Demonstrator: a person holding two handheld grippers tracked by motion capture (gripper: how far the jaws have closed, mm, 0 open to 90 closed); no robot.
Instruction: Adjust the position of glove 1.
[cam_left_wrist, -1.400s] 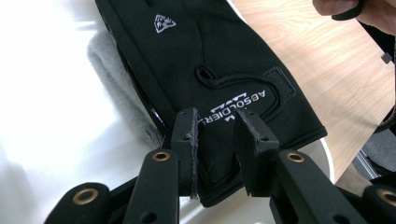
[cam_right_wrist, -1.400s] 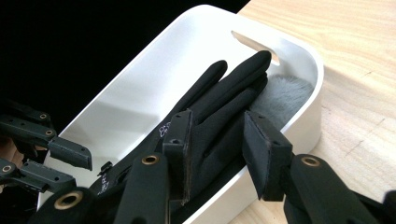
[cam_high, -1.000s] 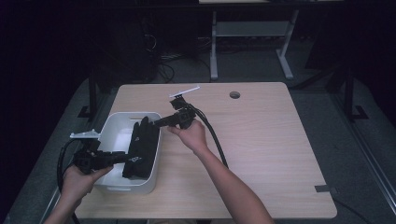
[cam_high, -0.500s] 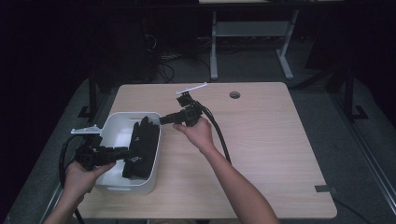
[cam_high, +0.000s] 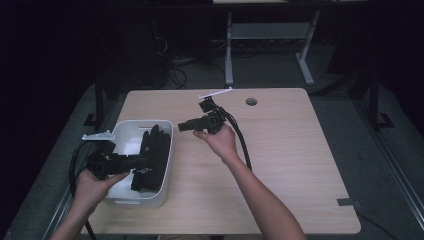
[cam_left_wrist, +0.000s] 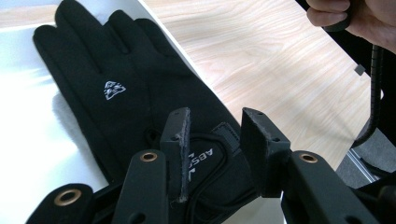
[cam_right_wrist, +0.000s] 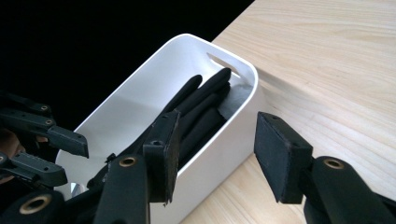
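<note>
The black glove (cam_high: 152, 157) is draped along the right wall of the white bin (cam_high: 122, 200) on the tabletop (cam_high: 290, 165), its long axis run down the bin's length, fingers pointed at the far end. The left hand-held gripper (cam_high: 137, 162) is held over the cuff, jaws just eased apart, nothing pinched. The right hand-held gripper (cam_high: 181, 126) is kept beside the bin, jaws just widened, empty.

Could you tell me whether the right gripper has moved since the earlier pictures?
Yes. The right gripper has drawn back from the white bin toward the table's cable hole, its jaws opening with nothing between them.
</note>
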